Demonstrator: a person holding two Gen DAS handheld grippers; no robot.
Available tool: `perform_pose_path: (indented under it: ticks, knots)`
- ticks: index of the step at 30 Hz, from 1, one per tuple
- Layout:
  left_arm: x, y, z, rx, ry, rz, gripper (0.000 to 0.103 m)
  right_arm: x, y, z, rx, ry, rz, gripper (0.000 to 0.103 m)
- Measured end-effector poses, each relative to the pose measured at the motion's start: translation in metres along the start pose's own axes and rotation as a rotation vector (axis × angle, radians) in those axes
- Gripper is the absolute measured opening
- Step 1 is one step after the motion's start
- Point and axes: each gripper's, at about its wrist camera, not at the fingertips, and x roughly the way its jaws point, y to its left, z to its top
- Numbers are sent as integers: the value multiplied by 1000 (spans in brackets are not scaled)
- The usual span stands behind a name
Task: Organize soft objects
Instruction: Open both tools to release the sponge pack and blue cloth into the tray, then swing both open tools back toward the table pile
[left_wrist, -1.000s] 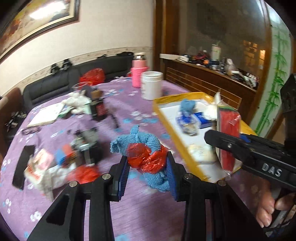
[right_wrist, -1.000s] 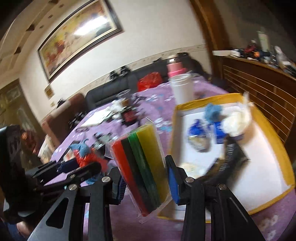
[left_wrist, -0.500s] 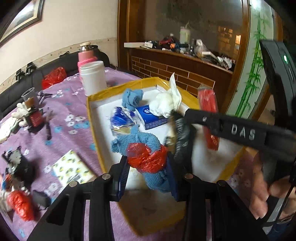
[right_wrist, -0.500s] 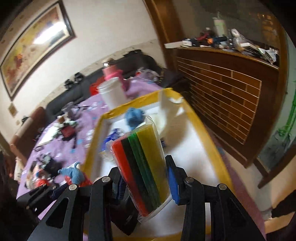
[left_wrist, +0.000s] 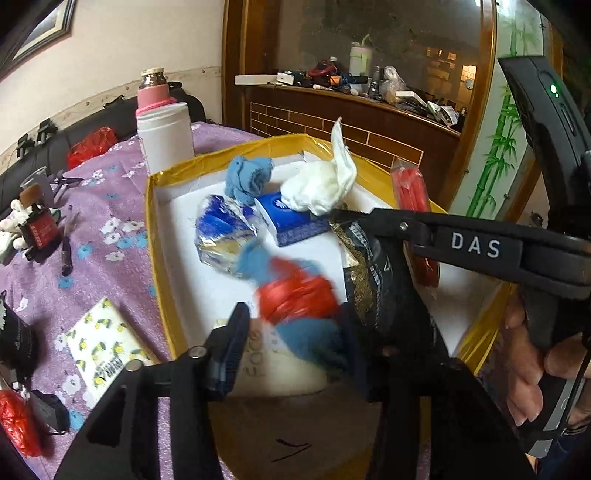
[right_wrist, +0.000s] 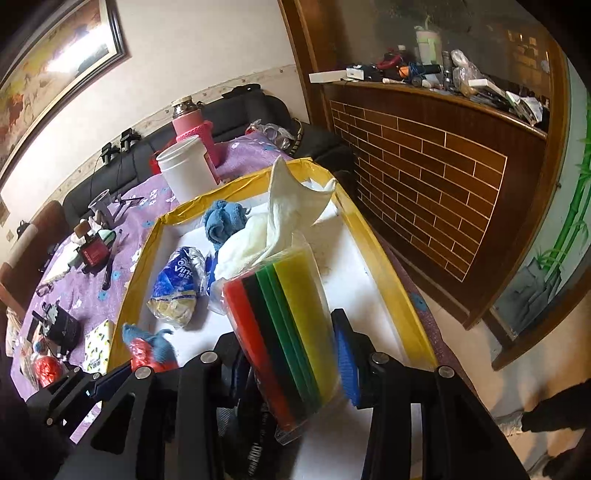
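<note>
My left gripper (left_wrist: 291, 339) stands open over the near end of the yellow-rimmed white tray (left_wrist: 155, 192). The blue cloth with a red plastic bag (left_wrist: 295, 295) is blurred between its jaws, loose and dropping; it also shows in the right wrist view (right_wrist: 147, 349). My right gripper (right_wrist: 286, 354) is shut on a clear pack of coloured sponge sheets (right_wrist: 288, 328) over the tray (right_wrist: 388, 280). The tray holds a blue cloth ball (left_wrist: 247, 177), white tissue (left_wrist: 321, 188), a blue tissue pack (left_wrist: 291, 221) and a blue foil bag (left_wrist: 221, 232).
A white jar (left_wrist: 166, 136) and pink bottle (left_wrist: 151, 92) stand behind the tray on the purple flowered tablecloth (left_wrist: 92, 236). A lemon-print packet (left_wrist: 99, 347), a red bag (left_wrist: 14, 421) and small clutter lie left. A black pouch (left_wrist: 380, 284) lies in the tray.
My left gripper has opened and the blue cloth with the red bag is slipping out over the tray. My right gripper has moved further over the tray with the sponge pack.
</note>
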Motion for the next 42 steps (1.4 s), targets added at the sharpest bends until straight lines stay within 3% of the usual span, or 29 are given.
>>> perform_pose_path:
  ticks: [5, 10, 21, 42]
  knots:
    - [-7, -9, 0, 31, -43, -1, 75, -8, 5, -2, -28, -45, -10, 68]
    - [-20, -14, 2, 60, -96, 16, 86, -28, 3, 0, -13, -102, 27, 70]
    - [-60, -10, 11, 26, -150, 37, 88, -73, -1, -2, 61, -193, 93, 71]
    - [-133, -8, -5, 20, -229, 54, 92, -128, 14, -19, 83, -247, 159, 75]
